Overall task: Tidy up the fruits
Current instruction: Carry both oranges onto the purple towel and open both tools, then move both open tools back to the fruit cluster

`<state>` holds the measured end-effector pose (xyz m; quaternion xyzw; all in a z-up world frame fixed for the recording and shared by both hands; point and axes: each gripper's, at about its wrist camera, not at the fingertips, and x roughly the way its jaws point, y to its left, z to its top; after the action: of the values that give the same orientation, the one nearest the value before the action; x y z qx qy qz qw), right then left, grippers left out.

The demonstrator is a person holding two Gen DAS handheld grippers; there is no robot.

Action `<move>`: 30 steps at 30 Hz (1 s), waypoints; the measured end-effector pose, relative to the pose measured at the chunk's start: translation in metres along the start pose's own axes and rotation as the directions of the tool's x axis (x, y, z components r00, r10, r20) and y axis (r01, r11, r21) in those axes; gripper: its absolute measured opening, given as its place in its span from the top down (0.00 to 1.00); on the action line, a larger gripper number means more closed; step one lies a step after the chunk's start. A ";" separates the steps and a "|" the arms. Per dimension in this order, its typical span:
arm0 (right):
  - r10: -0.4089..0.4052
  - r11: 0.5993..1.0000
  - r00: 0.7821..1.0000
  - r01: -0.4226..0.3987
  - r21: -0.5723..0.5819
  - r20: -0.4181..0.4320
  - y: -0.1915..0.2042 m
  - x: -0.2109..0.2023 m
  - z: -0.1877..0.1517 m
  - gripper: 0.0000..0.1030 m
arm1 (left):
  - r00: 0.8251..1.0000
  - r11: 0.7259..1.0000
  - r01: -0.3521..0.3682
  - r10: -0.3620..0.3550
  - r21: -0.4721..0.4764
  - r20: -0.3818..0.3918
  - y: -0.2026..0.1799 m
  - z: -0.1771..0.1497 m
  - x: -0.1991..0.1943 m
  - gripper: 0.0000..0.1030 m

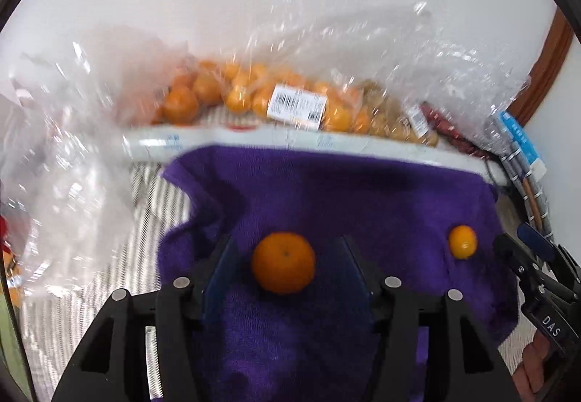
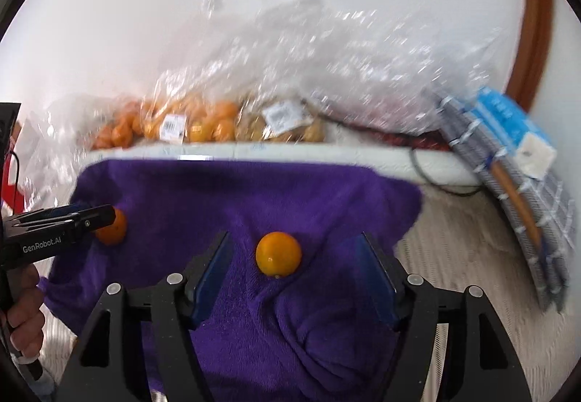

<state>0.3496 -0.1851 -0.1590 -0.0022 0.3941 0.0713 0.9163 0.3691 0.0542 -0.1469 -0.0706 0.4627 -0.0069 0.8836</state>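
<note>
A large orange mandarin [image 1: 283, 262] lies on a purple towel [image 1: 326, 191], between the open fingers of my left gripper [image 1: 287, 256], which does not touch it. A smaller yellow-orange fruit [image 1: 462, 241] lies to its right on the towel. In the right wrist view that small fruit [image 2: 278, 254] sits between the open fingers of my right gripper [image 2: 296, 253], untouched. The mandarin [image 2: 114, 229] shows at left, partly behind my left gripper [image 2: 90, 216]. The right gripper [image 1: 523, 246] also shows at the right edge of the left wrist view.
Behind the towel, clear plastic bags [image 1: 276, 100] hold several mandarins and brownish fruit [image 2: 279, 128], resting past a white ledge [image 2: 290, 151]. Crumpled clear plastic [image 1: 61, 166] lies at left. A blue-and-grey bundle [image 2: 515, 162] leans at right. Striped cloth [image 1: 120, 293] surrounds the towel.
</note>
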 end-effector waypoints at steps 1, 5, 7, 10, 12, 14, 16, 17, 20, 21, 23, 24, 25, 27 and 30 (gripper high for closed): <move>0.000 1.000 1.000 0.000 0.014 0.009 -0.001 -0.008 0.000 0.33 | 1.000 1.000 -0.002 0.002 0.004 0.014 -0.001 0.001 -0.007 0.44; 0.045 0.997 0.998 -0.047 0.058 0.035 -0.006 -0.039 -0.004 0.33 | 0.997 1.000 -0.008 0.006 0.027 0.074 -0.008 0.001 -0.041 0.44; 0.049 0.996 0.998 -0.053 0.079 0.044 -0.011 -0.056 -0.007 0.33 | 0.995 0.999 -0.006 0.002 0.036 0.102 -0.013 -0.004 -0.059 0.44; -0.008 0.996 0.997 0.001 0.094 0.072 -0.019 -0.082 -0.019 0.33 | 0.991 0.998 0.017 -0.025 0.059 0.135 -0.015 -0.016 -0.085 0.44; -0.018 0.994 0.998 0.011 0.109 0.068 -0.024 -0.093 -0.028 0.33 | 0.988 0.997 0.002 -0.013 0.071 0.157 -0.016 -0.027 -0.102 0.45; 0.004 0.992 0.999 -0.008 0.127 0.035 -0.028 -0.102 -0.037 0.35 | 0.986 0.998 -0.021 0.010 0.065 0.164 -0.014 -0.037 -0.115 0.45; 0.002 0.990 0.999 -0.007 0.138 0.036 -0.031 -0.113 -0.045 0.36 | 0.987 0.998 -0.015 0.005 0.063 0.162 -0.012 -0.047 -0.126 0.45; 0.011 0.991 0.999 -0.017 0.129 0.044 -0.030 -0.121 -0.051 0.36 | 0.987 0.998 -0.011 0.001 0.064 0.161 -0.012 -0.051 -0.132 0.45; 0.043 0.992 0.999 -0.046 0.116 0.029 -0.027 -0.131 -0.062 0.36 | 0.983 0.997 -0.032 0.018 0.076 0.184 -0.009 -0.067 -0.150 0.45; 0.050 0.993 0.998 -0.053 0.110 0.027 -0.026 -0.133 -0.066 0.36 | 0.982 0.996 -0.039 0.023 0.083 0.186 -0.010 -0.071 -0.154 0.45; 0.060 0.993 0.998 -0.062 0.097 0.022 -0.021 -0.135 -0.074 0.36 | 0.983 0.996 -0.034 0.018 0.080 0.185 -0.008 -0.078 -0.160 0.45; 0.066 0.993 0.998 -0.067 0.093 0.017 -0.019 -0.136 -0.079 0.36 | 0.984 0.997 -0.024 0.010 0.076 0.180 -0.005 -0.084 -0.162 0.45; 0.076 0.993 0.997 -0.077 0.091 0.011 -0.018 -0.135 -0.084 0.36 | 0.984 0.997 -0.018 0.005 0.074 0.176 -0.004 -0.088 -0.164 0.46; 0.095 0.992 0.995 -0.093 0.088 -0.012 -0.015 -0.130 -0.094 0.36 | 0.985 0.997 -0.013 0.000 0.071 0.174 0.001 -0.101 -0.165 0.48; 0.084 0.994 0.996 -0.083 0.076 -0.018 -0.006 -0.122 -0.116 0.40 | 0.988 0.998 -0.003 -0.006 0.063 0.154 0.008 -0.119 -0.161 0.48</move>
<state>0.1842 -0.2140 -0.1512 0.0481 0.4057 0.0946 0.9078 0.1796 0.0609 -0.0833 -0.0436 0.3927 -0.0166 0.9185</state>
